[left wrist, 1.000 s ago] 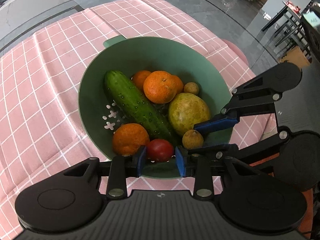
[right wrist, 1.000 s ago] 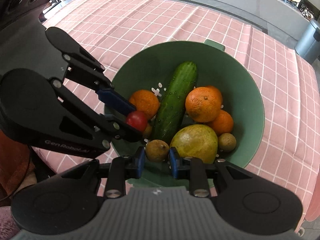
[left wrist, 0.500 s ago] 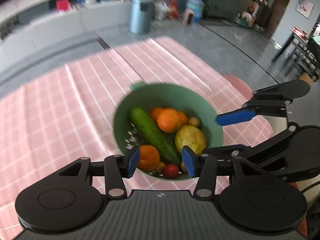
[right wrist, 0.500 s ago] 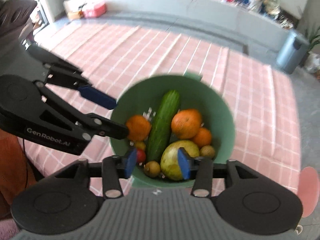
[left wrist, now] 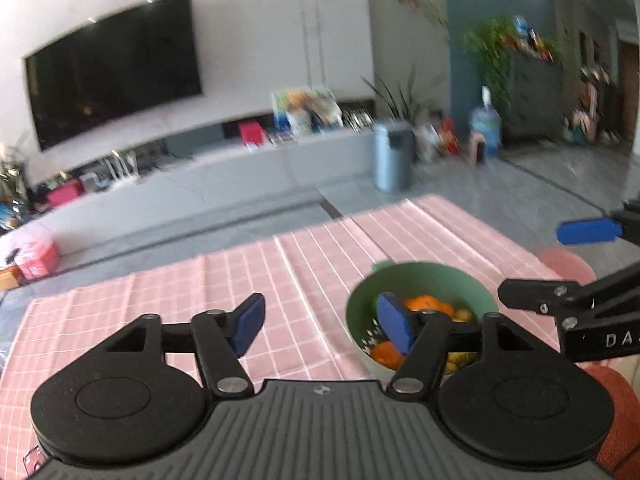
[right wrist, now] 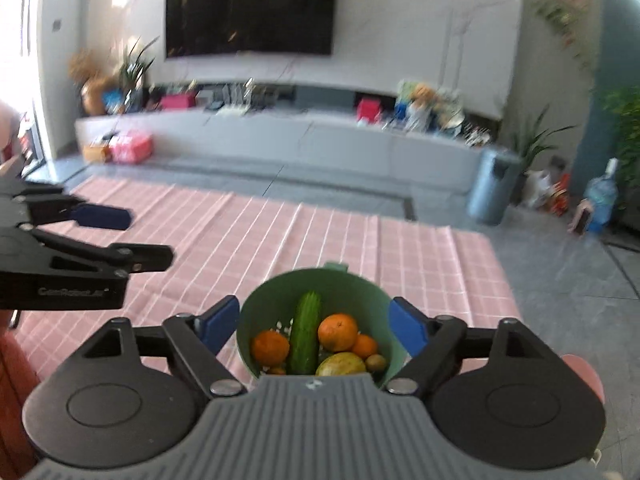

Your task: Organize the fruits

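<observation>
Both tools hang above the tabletop with nothing in them. The left gripper has its fingers spread wide, and so does the right gripper, which frames the green colander. The fruit all sits inside it: a cucumber lying lengthwise, oranges on either side, a yellow-green fruit at the near wall. Judging by the raised, empty fingers, the sorting looks complete, the produce gathered in one bowl so nothing rolls off the pink checked cloth

Both tongs higher (now spread, empty)
</observation>
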A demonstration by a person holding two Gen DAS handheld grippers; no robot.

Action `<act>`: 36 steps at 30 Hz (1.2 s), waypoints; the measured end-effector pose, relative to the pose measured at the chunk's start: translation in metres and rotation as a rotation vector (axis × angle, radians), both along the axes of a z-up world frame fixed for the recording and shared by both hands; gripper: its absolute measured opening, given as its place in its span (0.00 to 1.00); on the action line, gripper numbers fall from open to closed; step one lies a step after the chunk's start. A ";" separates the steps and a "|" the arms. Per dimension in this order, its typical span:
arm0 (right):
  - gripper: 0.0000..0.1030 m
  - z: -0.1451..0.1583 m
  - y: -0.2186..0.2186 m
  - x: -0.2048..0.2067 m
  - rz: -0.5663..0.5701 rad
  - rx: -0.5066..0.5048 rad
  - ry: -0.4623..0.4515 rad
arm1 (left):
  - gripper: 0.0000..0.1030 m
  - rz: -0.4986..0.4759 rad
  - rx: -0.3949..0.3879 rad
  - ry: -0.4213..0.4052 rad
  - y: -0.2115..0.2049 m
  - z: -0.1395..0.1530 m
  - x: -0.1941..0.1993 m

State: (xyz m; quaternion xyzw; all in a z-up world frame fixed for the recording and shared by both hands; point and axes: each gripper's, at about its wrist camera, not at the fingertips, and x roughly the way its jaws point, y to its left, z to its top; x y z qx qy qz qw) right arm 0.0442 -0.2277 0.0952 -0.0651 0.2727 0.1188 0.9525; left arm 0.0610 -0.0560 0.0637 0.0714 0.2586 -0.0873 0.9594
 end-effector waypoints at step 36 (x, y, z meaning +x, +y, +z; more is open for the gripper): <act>0.95 -0.121 0.038 -0.050 -0.196 0.031 -0.087 | 0.92 0.233 0.090 0.077 0.010 -0.100 -0.038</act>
